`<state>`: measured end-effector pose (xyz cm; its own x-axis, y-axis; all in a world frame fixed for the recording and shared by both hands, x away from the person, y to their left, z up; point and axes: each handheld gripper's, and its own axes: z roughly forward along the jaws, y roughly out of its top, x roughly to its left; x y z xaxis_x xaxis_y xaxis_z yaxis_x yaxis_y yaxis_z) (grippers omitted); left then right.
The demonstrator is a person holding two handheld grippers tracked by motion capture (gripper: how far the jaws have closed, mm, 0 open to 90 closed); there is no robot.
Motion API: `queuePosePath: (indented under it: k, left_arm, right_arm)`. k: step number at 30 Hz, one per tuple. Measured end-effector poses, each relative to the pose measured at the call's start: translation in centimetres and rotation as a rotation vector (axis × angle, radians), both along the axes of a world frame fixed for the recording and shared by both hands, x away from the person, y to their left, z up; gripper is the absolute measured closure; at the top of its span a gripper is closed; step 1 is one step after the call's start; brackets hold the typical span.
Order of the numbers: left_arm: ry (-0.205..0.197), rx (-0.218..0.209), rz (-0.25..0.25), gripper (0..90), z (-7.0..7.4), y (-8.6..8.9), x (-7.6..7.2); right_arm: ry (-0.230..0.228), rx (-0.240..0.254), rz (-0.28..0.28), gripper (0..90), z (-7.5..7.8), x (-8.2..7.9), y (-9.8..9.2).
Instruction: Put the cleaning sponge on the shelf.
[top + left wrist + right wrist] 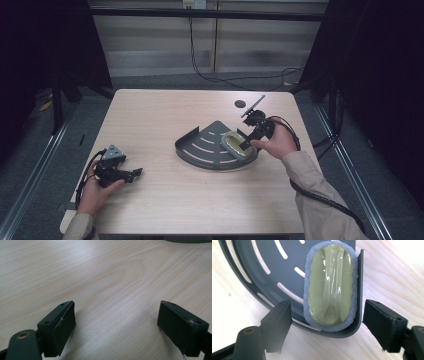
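A dark grey, quarter-round slotted tray [200, 145] lies at the middle of the wooden table. In its right corner rests an oval sponge [234, 144] with a grey-blue foam rim and a glossy yellow-green top. My right gripper [245, 145] hovers at the sponge's near end. In the right gripper view the sponge [329, 282] lies against the tray's wall [360, 290], and the right gripper [327, 312] is open, its pads apart from the sponge on both sides. My left gripper [137, 173] rests at the front left, open [117, 322] over bare wood.
A small dark round spot [240, 104] marks the table behind the right hand. The tray's edge [190, 241] peeks in at the top right of the left gripper view. Cables [225, 80] run across the floor beyond the table's far edge.
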<state>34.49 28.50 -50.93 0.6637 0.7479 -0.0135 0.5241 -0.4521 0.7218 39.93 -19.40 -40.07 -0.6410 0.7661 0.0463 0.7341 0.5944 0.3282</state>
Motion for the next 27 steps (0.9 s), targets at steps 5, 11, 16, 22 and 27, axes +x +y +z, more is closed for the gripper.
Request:
queuePosePath:
  k: [5, 11, 16, 22, 27]
  left_arm:
    - [0.000, 0.000, 0.000, 14.4, 0.0, 0.0, 0.0]
    - [0.000, 0.000, 0.000, 14.4, 0.0, 0.0, 0.0]
    - [0.000, 0.000, 0.000, 14.4, 0.0, 0.0, 0.0]
    - [0.000, 0.000, 0.000, 14.4, 0.0, 0.0, 0.0]
    - [0.000, 0.000, 0.000, 14.4, 0.0, 0.0, 0.0]
  right_arm:
    - [0.001, 0.006, 0.002, 20.7, 0.1, -0.6, -0.5]
    - [0.004, 0.008, 0.006, 20.0, 0.0, -1.2, -0.9]
    - [-0.005, 0.022, 0.014, 19.5, 0.1, -2.0, -1.3]
    - [-0.004, 0.032, 0.023, 18.4, -0.3, -2.7, -1.9]
    - [-0.009, 0.047, 0.024, 17.9, -0.4, -3.3, -2.2]
